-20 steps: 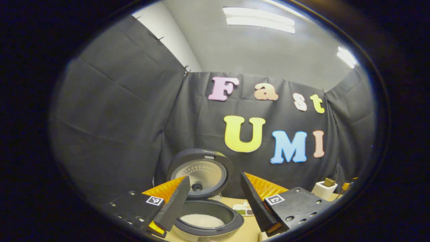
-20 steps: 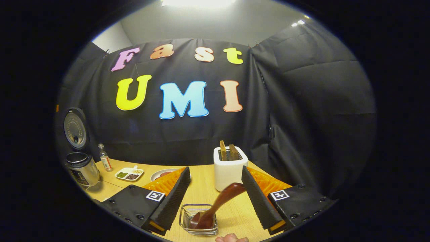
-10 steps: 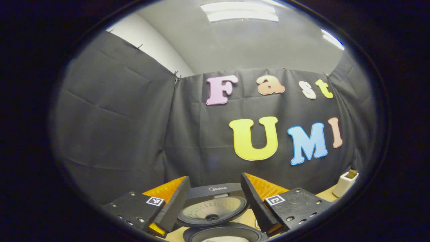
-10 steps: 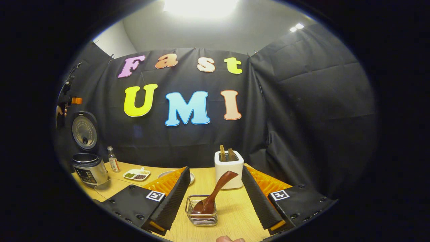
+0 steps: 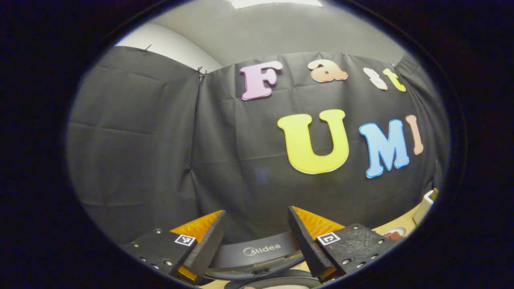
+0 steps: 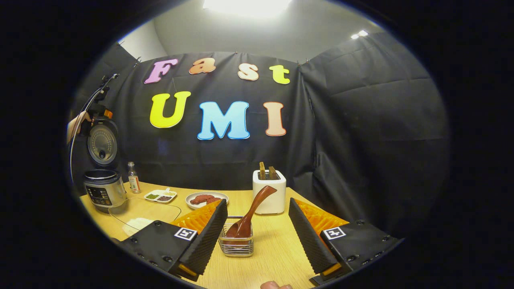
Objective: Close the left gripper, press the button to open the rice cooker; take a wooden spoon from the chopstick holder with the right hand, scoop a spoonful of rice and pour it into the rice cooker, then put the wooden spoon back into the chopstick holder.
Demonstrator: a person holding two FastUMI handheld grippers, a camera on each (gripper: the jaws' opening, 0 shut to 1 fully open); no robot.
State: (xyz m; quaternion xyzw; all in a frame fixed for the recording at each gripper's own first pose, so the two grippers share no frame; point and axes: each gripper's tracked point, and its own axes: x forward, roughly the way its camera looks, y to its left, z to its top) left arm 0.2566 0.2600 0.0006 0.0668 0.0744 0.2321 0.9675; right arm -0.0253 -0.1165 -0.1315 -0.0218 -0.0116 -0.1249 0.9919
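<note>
One wooden spoon (image 6: 249, 212), one rice cooker (image 6: 101, 176)

In the right gripper view the counter (image 6: 277, 249) is showing a pale yellow wood grain. The wooden spoon (image 6: 251, 214) is gleaming a dark reddish brown, standing in a chopstick holder (image 6: 236, 245) of silvery wire. The rice cooker (image 6: 99, 188) is wearing a shiny metallic body with a dark panel, its raised lid (image 6: 103, 143) showing a grey dotted inner plate; in the left gripper view that lid's outer shell (image 5: 257, 251) is looking dark grey. A white toaster (image 6: 269, 192) is carrying brown slices. A white plate (image 6: 207, 198) is holding reddish-brown pieces, and a white divided dish (image 6: 160, 196) is showing green, dark and pale contents. A small clear bottle (image 6: 133, 182) is wearing a red and white label.
</note>
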